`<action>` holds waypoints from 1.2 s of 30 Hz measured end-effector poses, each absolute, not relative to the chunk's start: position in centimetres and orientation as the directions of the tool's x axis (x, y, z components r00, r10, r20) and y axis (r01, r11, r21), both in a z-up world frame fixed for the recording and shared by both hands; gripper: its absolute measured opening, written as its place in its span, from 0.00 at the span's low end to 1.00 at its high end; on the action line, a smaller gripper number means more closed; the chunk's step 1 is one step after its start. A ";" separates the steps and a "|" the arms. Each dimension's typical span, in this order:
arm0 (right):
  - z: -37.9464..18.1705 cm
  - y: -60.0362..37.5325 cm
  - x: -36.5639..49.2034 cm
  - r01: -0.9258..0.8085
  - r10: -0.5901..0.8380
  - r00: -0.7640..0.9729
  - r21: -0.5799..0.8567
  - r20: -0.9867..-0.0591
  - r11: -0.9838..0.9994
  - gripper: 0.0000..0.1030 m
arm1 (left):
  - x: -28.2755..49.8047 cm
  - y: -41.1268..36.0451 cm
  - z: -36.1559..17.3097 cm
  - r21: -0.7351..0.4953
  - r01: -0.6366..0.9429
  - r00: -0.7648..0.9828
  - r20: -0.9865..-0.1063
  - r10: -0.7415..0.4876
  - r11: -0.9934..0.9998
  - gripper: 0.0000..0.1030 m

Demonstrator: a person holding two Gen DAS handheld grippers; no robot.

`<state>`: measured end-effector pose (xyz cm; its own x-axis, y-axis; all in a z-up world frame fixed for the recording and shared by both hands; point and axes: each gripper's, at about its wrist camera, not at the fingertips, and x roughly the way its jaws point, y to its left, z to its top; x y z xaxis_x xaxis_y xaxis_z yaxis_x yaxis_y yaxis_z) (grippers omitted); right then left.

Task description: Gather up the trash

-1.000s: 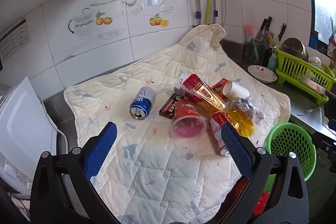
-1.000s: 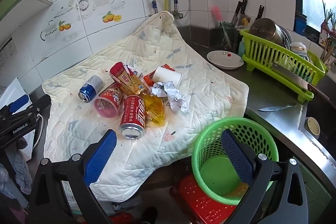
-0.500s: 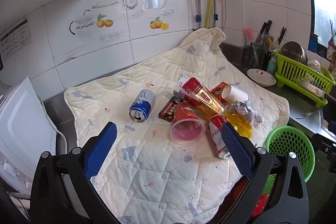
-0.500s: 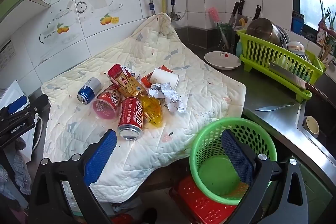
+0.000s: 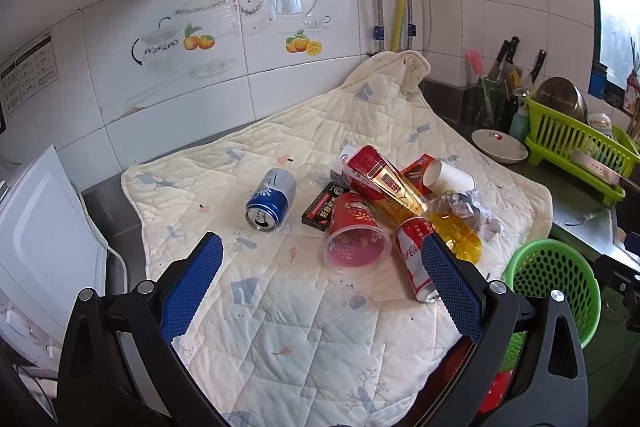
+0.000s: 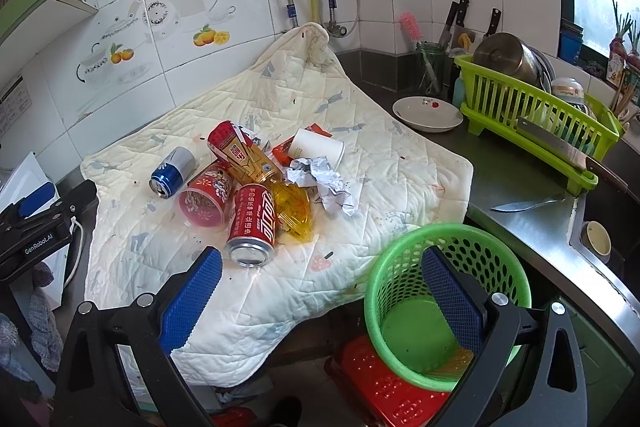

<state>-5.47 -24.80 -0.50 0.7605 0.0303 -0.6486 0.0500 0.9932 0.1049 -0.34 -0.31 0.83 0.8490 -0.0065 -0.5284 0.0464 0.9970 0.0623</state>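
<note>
Fingers of the left gripper (image 5: 320, 263) are spreading wide and gripping nothing, hovering over the near quilted cloth (image 5: 304, 327). The right gripper (image 6: 320, 279) is likewise gaping empty above the green basket (image 6: 404, 267) at the cloth's near right edge. Farther off, a red can (image 6: 254, 221), blue can (image 5: 272, 199), red cup (image 5: 354, 235) and crumpled paper (image 6: 326, 183) are lying heaped mid-cloth.

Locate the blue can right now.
The blue can lies on its side on the quilted cloth, alone left of the trash pile, nearest the red cup.
</note>
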 end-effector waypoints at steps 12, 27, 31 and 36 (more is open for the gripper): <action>-0.6 -25.1 -5.3 0.050 0.036 0.762 0.115 -0.647 0.992 0.94 | -0.1 -0.5 1.1 0.063 0.042 0.853 -0.522 -0.003 0.997 0.95; -0.8 -25.4 -5.0 0.052 0.039 0.758 0.120 -0.651 0.991 0.94 | 0.3 -0.8 0.9 0.062 0.045 0.851 -0.524 -0.006 0.997 0.95; -0.8 -25.4 -5.0 0.051 0.040 0.759 0.120 -0.650 0.991 0.94 | 0.3 -0.8 1.0 0.062 0.044 0.852 -0.524 -0.005 0.997 0.95; -0.7 -25.2 -5.1 0.047 0.042 0.759 0.119 -0.650 0.992 0.94 | 0.3 -0.6 1.0 0.061 0.038 0.853 -0.522 -0.001 0.997 0.95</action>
<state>-5.07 -25.18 -0.75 0.7588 0.0418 -0.6500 0.0473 0.9918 0.1189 0.33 -0.65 1.00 0.8530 -0.0008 -0.5219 0.0383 0.9974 0.0611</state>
